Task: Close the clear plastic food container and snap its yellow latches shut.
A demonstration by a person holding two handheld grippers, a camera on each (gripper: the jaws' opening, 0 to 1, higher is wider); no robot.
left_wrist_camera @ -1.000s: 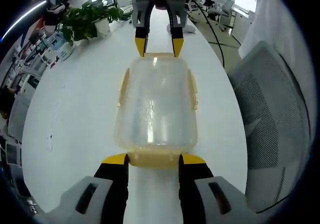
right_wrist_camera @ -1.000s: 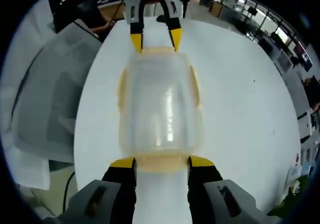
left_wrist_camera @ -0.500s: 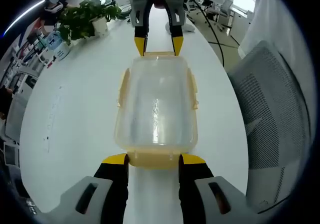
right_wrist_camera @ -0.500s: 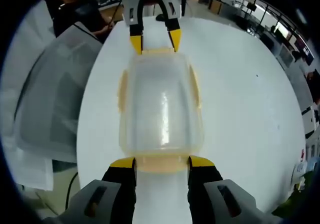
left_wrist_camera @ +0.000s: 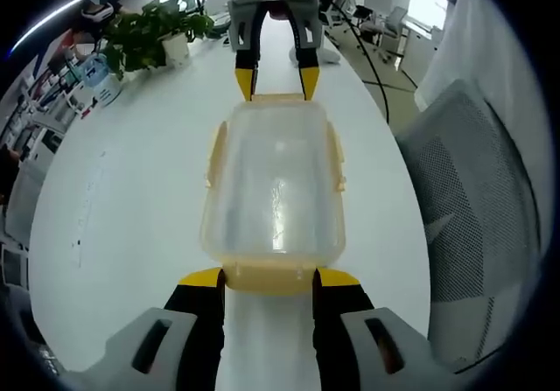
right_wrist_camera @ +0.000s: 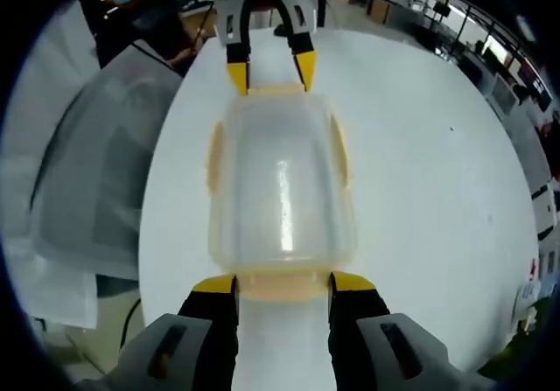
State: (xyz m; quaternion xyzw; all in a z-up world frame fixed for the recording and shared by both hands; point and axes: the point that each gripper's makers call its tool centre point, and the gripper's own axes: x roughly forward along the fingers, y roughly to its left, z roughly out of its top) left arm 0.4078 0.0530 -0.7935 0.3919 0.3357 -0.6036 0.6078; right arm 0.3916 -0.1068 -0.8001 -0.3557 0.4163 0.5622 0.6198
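The clear plastic food container (left_wrist_camera: 273, 185) is seen lying on the white tabletop (left_wrist_camera: 131, 198), lid on. It is set between the two tools. The left tool (left_wrist_camera: 268, 279) is spread apart, its yellow tips beside the near yellow latch (left_wrist_camera: 268, 276). The right tool (right_wrist_camera: 284, 284) is spread apart at the other end latch (right_wrist_camera: 283, 283). A green plant (left_wrist_camera: 144, 37) and a grey chair (left_wrist_camera: 477, 198) are seen nearby.

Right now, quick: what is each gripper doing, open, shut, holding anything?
Left gripper: open, jaws either side of the near end latch of the container, not clamped on it.
Right gripper: open likewise, straddling the opposite end latch.
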